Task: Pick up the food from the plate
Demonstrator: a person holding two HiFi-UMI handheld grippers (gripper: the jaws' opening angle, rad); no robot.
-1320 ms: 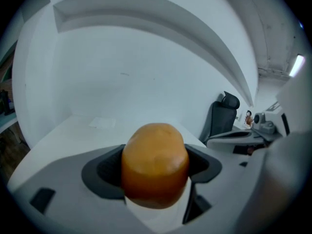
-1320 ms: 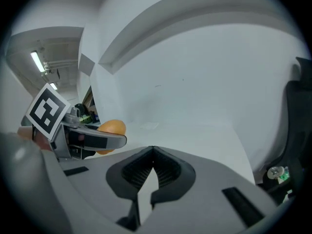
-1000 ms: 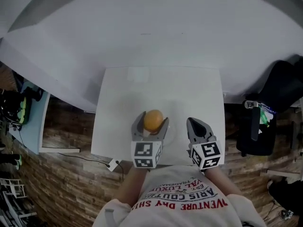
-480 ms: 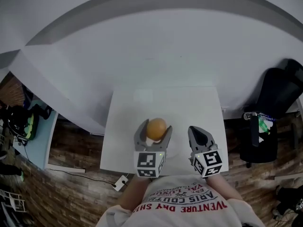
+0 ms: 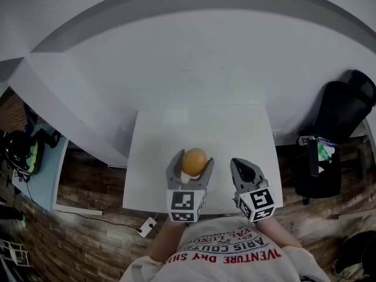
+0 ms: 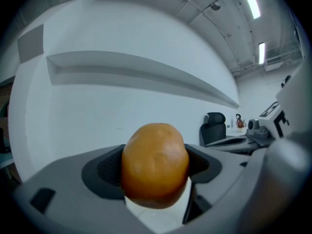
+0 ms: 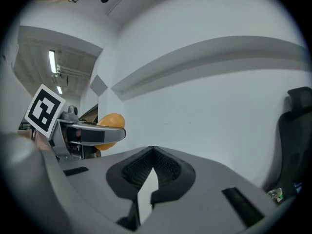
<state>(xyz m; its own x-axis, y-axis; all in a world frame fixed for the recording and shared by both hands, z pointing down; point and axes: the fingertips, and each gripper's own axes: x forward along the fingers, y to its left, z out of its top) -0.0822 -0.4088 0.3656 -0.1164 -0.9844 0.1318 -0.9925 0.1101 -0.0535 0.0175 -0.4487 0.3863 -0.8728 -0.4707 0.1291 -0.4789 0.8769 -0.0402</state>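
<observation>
Head view: the left tongs (image 5: 192,159), pointing nearly level, grip the round orange-brown food (image 5: 194,163) above the near edge of the table (image 5: 153,157). The right tongs (image 5: 238,164), just beside, are closed and empty.

Black chair (image 5: 341,119) beside white table (image 5: 176,135)

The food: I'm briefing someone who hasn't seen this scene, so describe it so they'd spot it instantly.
Find the white table before the person; two tongs hang over its near edge. The round orange-brown food is clamped in the left tongs, the only coloured thing there, while the right tongs are shut and empty.
</observation>
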